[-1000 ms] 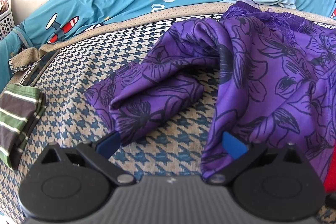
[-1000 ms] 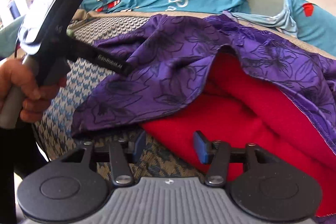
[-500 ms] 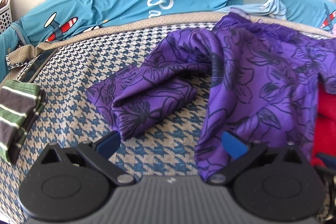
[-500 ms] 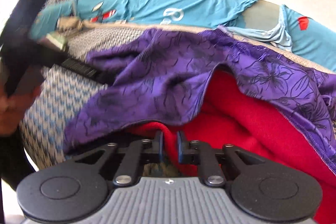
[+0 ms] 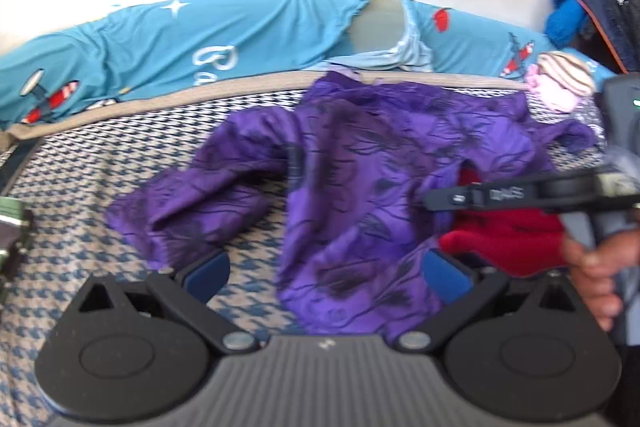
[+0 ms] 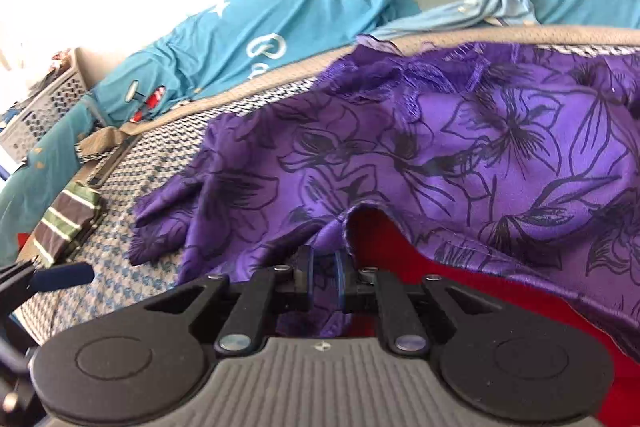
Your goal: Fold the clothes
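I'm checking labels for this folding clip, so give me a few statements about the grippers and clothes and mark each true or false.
1. The right gripper is shut on the purple garment. True.
2. The left gripper is shut on the purple garment. False: its jaws stand wide open, with cloth lying between them.
3. A red garment lies under the purple one. True.
4. The striped cloth lies on top of the purple garment. False: it lies apart, near the bed's left edge.
5. Blue bedding runs along the far side of the bed. True.
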{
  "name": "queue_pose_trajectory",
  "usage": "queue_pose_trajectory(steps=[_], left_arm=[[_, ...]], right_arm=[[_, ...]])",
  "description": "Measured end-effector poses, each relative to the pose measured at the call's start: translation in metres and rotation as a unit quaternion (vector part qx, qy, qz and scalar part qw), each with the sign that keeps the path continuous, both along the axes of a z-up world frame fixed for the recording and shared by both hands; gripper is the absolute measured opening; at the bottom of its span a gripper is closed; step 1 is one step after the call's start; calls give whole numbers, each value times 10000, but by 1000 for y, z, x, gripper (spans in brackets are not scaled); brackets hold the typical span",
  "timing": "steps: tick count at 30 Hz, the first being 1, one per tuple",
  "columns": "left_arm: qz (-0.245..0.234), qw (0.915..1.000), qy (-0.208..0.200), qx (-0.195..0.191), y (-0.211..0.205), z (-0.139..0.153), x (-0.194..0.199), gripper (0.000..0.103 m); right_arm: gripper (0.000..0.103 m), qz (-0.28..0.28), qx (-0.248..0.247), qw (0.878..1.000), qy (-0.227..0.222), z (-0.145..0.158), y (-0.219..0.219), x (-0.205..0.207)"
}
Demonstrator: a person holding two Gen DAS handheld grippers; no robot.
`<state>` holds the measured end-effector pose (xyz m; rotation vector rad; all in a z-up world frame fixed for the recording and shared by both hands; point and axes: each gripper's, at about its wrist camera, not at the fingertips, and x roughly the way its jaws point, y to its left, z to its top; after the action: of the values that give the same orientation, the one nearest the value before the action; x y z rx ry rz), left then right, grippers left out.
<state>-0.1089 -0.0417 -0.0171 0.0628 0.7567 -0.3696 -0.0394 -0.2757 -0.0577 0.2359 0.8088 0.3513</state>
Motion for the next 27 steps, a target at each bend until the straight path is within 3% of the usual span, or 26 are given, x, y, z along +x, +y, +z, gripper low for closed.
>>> queue_pose_trajectory(steps=[3, 7, 10, 19, 23, 27], left_arm=[[-223, 9997, 96, -35, -10, -4, -1, 103], [-358, 9985, 307, 263, -26, -23, 1, 103], [-37, 9978, 249, 612, -27, -30, 3, 103], [1027, 9933, 499, 183, 21, -23, 20, 103], [1317, 9897, 532, 171, 34, -22, 23, 103], [1354, 9892, 529, 165, 36, -21, 25, 103]], right_arm=[[11, -32, -10, 10000, -2, -3, 1, 1], [11, 16, -134, 9997, -181, 1, 0, -6], [11, 85, -161, 9994, -309, 5, 1, -21], [17, 318, -239, 9969, -681, 18, 7, -65], [20, 790, -247, 9942, -688, 15, 28, -87], [31, 1299, -129, 9894, -634, 9, 50, -103]])
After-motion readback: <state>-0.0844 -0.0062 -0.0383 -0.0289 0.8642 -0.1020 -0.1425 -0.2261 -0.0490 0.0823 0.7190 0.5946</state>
